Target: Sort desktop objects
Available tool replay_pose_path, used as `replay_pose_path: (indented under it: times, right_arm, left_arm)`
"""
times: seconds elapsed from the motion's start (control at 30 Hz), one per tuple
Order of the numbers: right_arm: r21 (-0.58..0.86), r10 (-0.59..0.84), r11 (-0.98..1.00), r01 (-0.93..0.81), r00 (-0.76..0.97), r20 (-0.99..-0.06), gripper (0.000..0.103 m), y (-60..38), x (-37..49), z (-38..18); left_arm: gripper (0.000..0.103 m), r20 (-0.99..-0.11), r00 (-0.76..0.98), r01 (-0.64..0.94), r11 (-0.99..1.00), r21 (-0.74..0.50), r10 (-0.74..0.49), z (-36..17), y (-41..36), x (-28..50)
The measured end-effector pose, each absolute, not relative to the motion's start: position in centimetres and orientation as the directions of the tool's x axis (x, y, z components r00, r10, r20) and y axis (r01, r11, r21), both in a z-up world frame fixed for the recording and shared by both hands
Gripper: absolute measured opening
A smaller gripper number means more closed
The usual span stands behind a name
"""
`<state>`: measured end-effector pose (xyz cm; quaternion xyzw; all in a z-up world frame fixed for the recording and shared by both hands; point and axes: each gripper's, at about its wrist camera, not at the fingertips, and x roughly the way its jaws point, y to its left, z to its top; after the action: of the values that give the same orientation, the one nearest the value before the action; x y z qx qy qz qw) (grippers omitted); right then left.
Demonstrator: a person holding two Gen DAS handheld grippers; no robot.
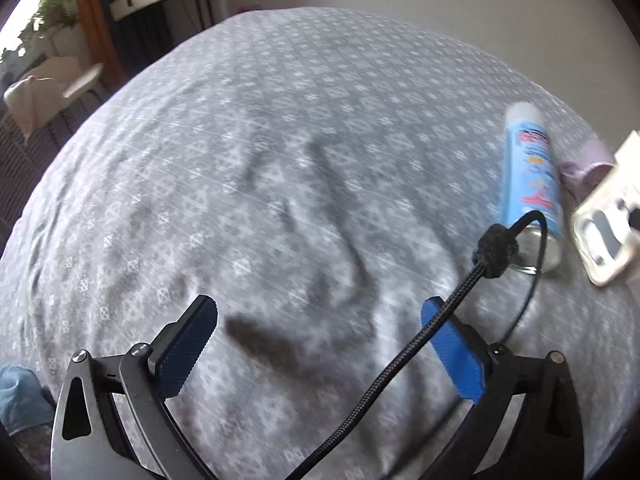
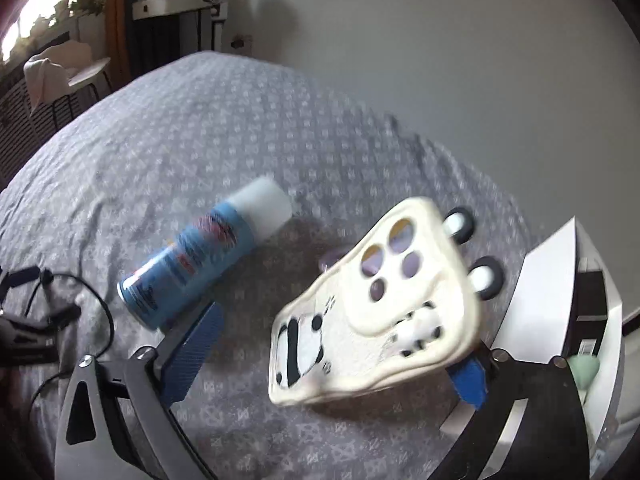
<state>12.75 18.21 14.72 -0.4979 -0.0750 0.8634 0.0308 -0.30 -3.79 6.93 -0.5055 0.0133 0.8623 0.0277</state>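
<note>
1. Left wrist view: left gripper is spread wide with nothing between its blue pads, above the grey patterned cloth. A black braided cable crosses in front of the right-hand finger. Blue spray can lies on its side on the cloth at right, white cap pointing away. Cream phone case shows at the far right edge, beside the can and apart from it. Something pale purple lies between can and case; blurred, can't identify.
2. Right wrist view: right gripper has its fingers far apart. The phone case, panda print, back facing the camera, sits against the right-hand finger and stops well short of the left one; whether it is pinched, cannot tell. Spray can lies on the cloth to the left of the case. A white box stands at the right edge, dark items inside it.
</note>
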Motion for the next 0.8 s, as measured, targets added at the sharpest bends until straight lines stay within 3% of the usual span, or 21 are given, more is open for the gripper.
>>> replay_pose_path:
  times: [0.23,0.47,0.8]
  right_arm:
    - [-0.026,0.065,-0.996,-0.084,-0.506,-0.86,0.102,20.4,18.4,10.9]
    - [-0.109,0.22,-0.965,-0.237,-0.514,-0.829,0.103,19.7,20.4,5.0]
    - [-0.087,0.225,-0.962,-0.259,-0.57,-0.791,0.103,19.8,21.4,4.9]
  left_arm:
    - [0.103,-0.802,-0.597,-0.038,-0.998,0.041,-0.01,5.3,-3.8,-0.5]
    - [0.103,-0.783,-0.622,-0.028,-0.999,0.025,-0.002,5.1,-3.2,-0.7]
    - [0.103,-0.778,-0.628,-0.029,-0.999,0.018,0.004,5.0,-3.6,-0.1]
